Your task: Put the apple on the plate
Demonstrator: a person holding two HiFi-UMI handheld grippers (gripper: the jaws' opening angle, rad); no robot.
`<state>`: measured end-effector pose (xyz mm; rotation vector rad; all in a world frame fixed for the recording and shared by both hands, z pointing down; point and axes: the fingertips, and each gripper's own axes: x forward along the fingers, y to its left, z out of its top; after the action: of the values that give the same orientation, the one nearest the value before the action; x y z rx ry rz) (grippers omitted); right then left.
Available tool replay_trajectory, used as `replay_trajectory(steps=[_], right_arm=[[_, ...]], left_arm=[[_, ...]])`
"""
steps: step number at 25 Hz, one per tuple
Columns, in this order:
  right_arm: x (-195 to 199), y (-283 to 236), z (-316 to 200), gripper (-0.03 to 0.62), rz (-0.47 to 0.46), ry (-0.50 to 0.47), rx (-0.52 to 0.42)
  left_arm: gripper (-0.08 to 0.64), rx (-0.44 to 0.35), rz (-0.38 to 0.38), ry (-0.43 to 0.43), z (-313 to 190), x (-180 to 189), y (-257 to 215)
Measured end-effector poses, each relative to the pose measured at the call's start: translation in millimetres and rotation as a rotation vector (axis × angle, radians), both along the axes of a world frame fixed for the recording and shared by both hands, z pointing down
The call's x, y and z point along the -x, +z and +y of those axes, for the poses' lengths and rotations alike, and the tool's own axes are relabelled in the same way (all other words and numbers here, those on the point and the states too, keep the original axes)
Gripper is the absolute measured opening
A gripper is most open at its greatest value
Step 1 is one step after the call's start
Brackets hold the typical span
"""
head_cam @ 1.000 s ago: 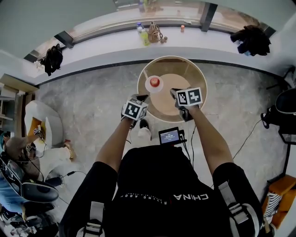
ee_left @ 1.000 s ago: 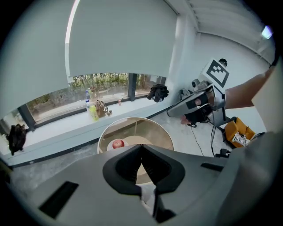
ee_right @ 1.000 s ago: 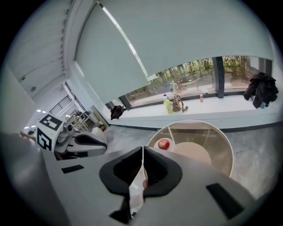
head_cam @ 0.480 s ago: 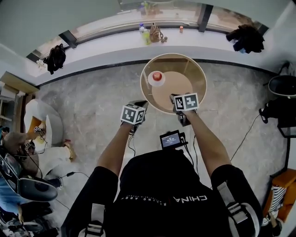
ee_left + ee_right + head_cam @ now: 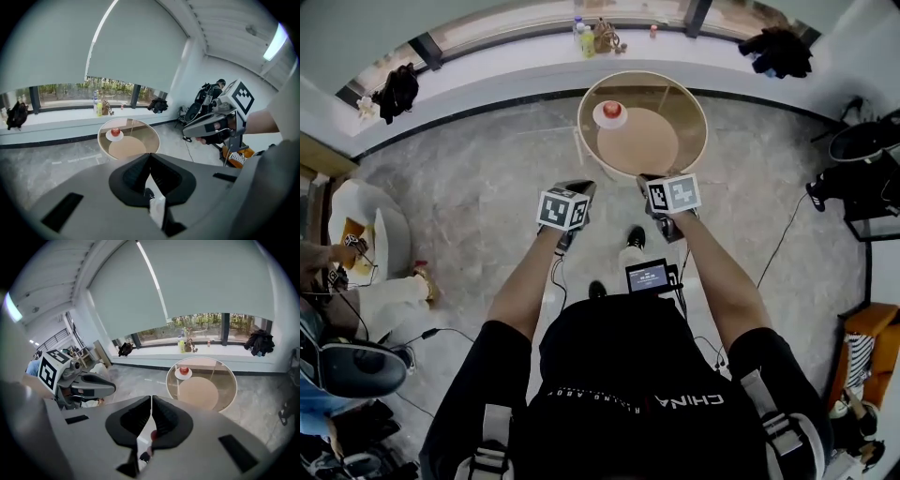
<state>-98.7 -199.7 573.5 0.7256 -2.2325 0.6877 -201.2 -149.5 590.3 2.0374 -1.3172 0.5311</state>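
A red apple (image 5: 611, 111) sits on a small white plate (image 5: 599, 117) at the far left of a round glass table (image 5: 694, 141). Both grippers hang over the floor on the near side of the table, well apart from the plate. My left gripper (image 5: 579, 188) is shut with nothing between its jaws, and so is my right gripper (image 5: 649, 180). The left gripper view shows the apple (image 5: 115, 131) far ahead beyond the closed left gripper (image 5: 149, 154). In the right gripper view the apple (image 5: 184, 370) and plate (image 5: 178, 375) lie beyond the closed right gripper (image 5: 151, 398).
A window sill (image 5: 487, 66) behind the table carries bottles (image 5: 583, 36) and black jackets (image 5: 776, 52). A seated person (image 5: 323, 272) and a white chair (image 5: 380, 244) are at the left. Cables (image 5: 787, 234) run over the marble floor; an orange seat (image 5: 867, 356) stands right.
Both grippers have drawn back from the table together, and the table with the apple on the plate now lies farther ahead. The jaws stayed shut.
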Motion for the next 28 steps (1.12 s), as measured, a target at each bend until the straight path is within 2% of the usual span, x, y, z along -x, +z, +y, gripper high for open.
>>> replay_trajectory(steps=[2, 4, 9, 12, 15, 22, 28], right_arm=[[-13.6, -4.0, 22.4, 0.035, 0.015, -0.001, -0.012], [-24.2, -13.7, 38.6, 0.035, 0.020, -0.006, -0.017], [-54.2, -34.8, 52.2, 0.035, 0.024, -0.041, -0.087], [-68.8, -44.2, 52.7, 0.032, 0.048, -0.080, -0.126], [-85.7, -46.4, 60.3, 0.031, 0.033, -0.120, -0.130], [-125.5, -40.3, 52.1, 0.029, -0.003, -0.121, -0.121], [-129.0, -47.6, 55.0, 0.029, 0.004, -0.103, -0.141]], left_arm=[[0.017, -0.007, -0.021, 0.002, 18.6, -7.1, 1.6], [0.017, 0.009, -0.006, 0.006, 36.3, -16.3, -3.4], [0.017, 0.012, 0.003, 0.031, 63.7, -54.8, -16.0], [0.017, 0.003, -0.011, 0.010, 64.2, -72.1, -25.8], [0.017, -0.012, -0.022, 0.003, 65.2, -94.6, -25.9], [0.017, -0.066, -0.108, 0.031, 48.5, -143.7, -37.5], [0.017, -0.088, -0.095, 0.014, 48.2, -143.2, -47.3]])
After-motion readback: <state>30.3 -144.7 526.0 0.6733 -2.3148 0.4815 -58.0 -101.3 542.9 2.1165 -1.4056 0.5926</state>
